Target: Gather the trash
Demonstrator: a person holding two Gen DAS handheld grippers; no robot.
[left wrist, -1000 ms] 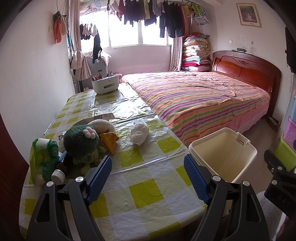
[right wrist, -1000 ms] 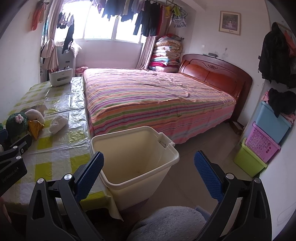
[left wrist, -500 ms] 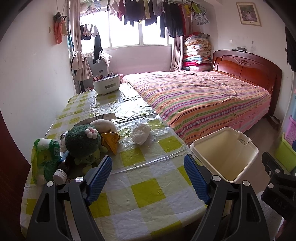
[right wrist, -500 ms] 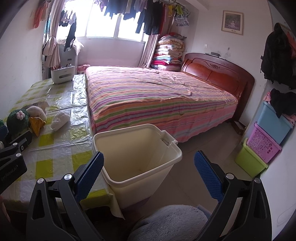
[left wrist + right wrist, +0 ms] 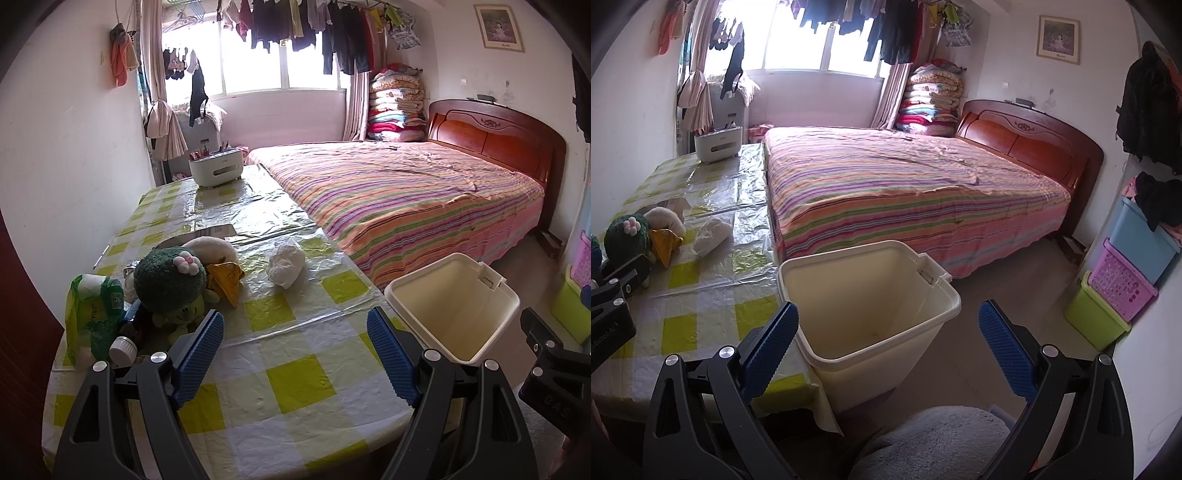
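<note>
A crumpled white tissue wad (image 5: 286, 264) (image 5: 712, 235) lies mid-table on the checked cloth. An orange-yellow wrapper (image 5: 226, 280) (image 5: 664, 242) rests beside it, against a green plush toy (image 5: 170, 284) (image 5: 628, 236). A cream waste bin (image 5: 452, 306) (image 5: 868, 299) stands empty on the floor at the table's right edge. My left gripper (image 5: 295, 354) hovers open over the near table, well short of the tissue. My right gripper (image 5: 888, 350) hangs open above the bin's near rim, holding nothing.
A green plastic bag (image 5: 94, 314) and small bottles (image 5: 123, 349) crowd the table's left edge. A white organiser box (image 5: 216, 170) sits at the far end. A striped bed (image 5: 905, 192) runs along the table; stacked coloured crates (image 5: 1123, 295) line the right wall.
Both grippers have drifted slightly back and up, so the table and bin sit a little lower and farther in view. Both stay open; nothing on the table moved.
</note>
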